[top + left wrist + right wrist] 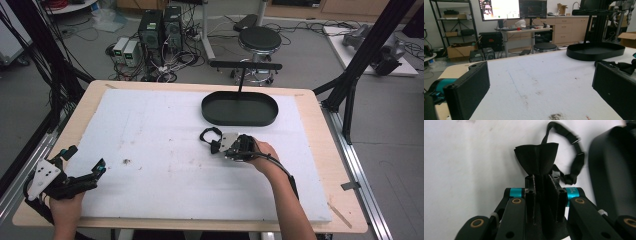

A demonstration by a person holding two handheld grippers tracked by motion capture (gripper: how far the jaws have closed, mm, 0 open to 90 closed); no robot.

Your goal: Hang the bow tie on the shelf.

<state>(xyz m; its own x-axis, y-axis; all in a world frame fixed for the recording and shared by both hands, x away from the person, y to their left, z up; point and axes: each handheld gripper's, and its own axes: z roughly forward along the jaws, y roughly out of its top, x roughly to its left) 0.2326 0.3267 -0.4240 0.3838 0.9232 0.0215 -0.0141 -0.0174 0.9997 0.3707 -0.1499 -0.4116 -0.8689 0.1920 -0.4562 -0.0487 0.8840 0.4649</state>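
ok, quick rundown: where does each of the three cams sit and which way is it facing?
High view: above the person's side, facing forward and down on the white mat; both forearms, left tool, right tool.
Left gripper view: on the left tool, low over the mat, facing the black tray and desks; its own jaws, wide apart.
Right gripper view: on the right tool, facing down at the mat; jaws pinching a black bow tie.
Shared: the tray and mat show in all three.

The oval tray [240,111] sits on the foam mat [165,160] at upper centre of the high view. Just below it lies the strapped fabric piece [211,136], touching the right gripper [220,145]. The left gripper [87,167] rests at lower left.
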